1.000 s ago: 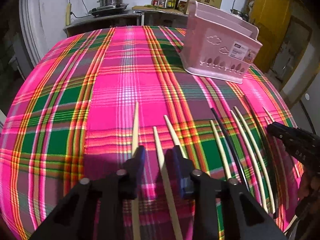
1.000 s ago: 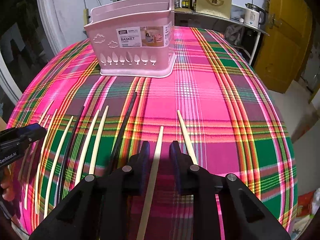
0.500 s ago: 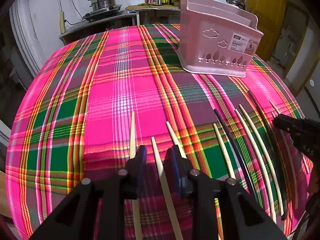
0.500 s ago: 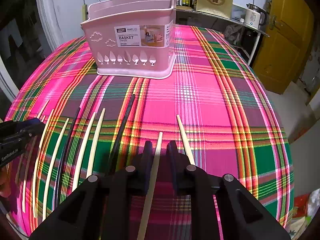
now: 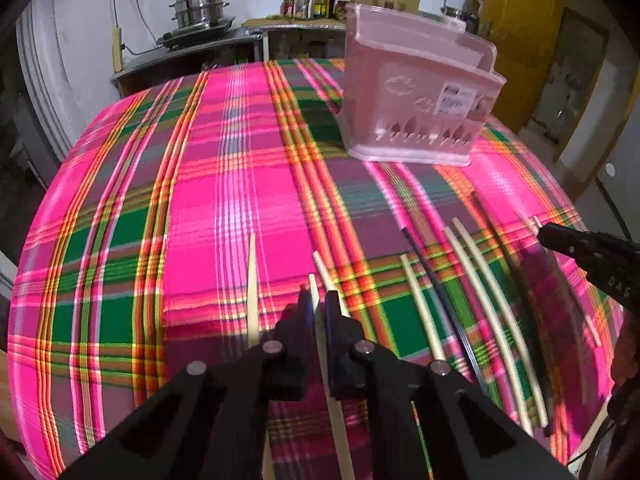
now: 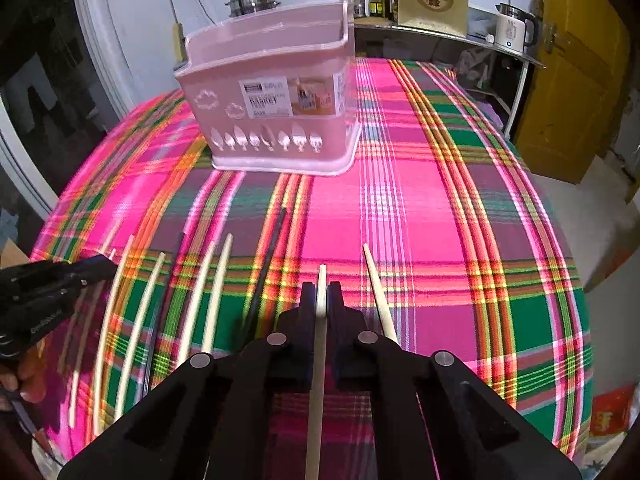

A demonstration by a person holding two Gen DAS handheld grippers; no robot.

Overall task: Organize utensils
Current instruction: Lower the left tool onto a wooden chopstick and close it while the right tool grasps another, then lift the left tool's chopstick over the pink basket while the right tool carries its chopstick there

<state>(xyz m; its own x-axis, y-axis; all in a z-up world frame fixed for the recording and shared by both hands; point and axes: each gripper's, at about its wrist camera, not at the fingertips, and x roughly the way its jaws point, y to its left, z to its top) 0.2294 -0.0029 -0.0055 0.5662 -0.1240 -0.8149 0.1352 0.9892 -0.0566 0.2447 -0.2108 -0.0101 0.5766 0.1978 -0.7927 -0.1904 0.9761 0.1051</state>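
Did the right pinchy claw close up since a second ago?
Yes. The right gripper has squeezed shut on a pale chopstick; earlier its fingers stood apart around it, judged against the pink basket.

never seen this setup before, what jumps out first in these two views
The loud pink and green plaid tablecloth fills both views. A pale pink basket stands upright at its far side. Near the cameras lies a row of pale and dark chopsticks, and each gripper, left and right, has its jaws shut on one pale chopstick.

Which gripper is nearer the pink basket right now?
Right, by a slight margin. The right gripper faces the pink basket almost straight ahead; from the left gripper the basket stands farther off, ahead and to its right. Each grips a chopstick.
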